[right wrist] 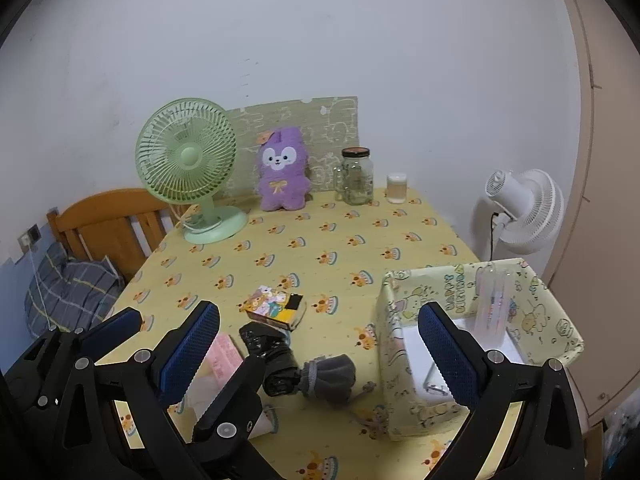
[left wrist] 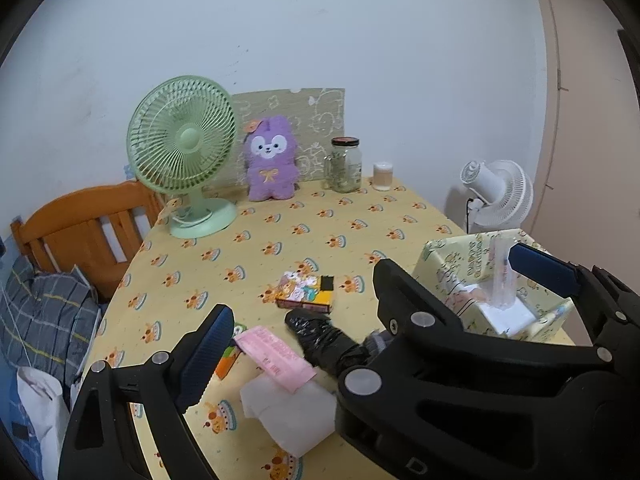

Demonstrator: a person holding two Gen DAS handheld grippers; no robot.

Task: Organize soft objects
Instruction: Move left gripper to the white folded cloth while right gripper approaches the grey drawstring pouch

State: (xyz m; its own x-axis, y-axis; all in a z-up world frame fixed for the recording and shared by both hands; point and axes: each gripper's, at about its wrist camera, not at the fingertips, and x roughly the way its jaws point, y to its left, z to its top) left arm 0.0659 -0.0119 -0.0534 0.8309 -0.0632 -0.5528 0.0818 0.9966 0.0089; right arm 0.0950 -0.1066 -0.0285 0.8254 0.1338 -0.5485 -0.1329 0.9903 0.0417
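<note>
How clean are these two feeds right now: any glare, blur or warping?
Left wrist view: soft even light, no glare, strong fisheye bending the table edge, dark corner vignette. Right wrist view: same curvature, sharp on the purple plush; near gripper parts slightly soft.

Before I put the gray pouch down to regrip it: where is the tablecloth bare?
The widest bare cloth lies mid-table, between the green fan, the purple plush and the sticker box. It is crowded nearer the grippers: black bag roll, gray pouch, pink packet, and the paper-covered box.
</note>
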